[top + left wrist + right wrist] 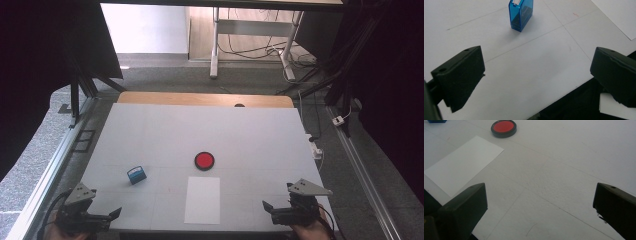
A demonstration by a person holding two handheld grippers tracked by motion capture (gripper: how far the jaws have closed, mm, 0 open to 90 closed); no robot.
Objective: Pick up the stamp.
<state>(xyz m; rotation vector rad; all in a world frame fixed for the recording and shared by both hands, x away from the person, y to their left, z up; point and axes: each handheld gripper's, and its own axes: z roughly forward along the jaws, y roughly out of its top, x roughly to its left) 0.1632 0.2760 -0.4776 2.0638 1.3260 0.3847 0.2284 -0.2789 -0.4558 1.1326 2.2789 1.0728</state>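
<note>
High view is showing you the white table point(150, 130), its white paper sheet point(202, 200) running lengthwise away from you, and the round red ink pad point(204, 160). You are holding your left gripper point(537, 72) and right gripper point(540, 207) spread wide, empty. Left gripper view is revealing the blue translucent stamp point(520, 13) standing upright ahead.

On the white counter point(150, 130) before me, the small blue plastic stamp box point(136, 175) stands left of the round red ink pad in its black rim point(204, 160). The white sheet of paper point(202, 199) lies nearer me, just below the pad. My left tool point(100, 216) and right tool point(274, 208) flank the sheet at the near corners.
</note>
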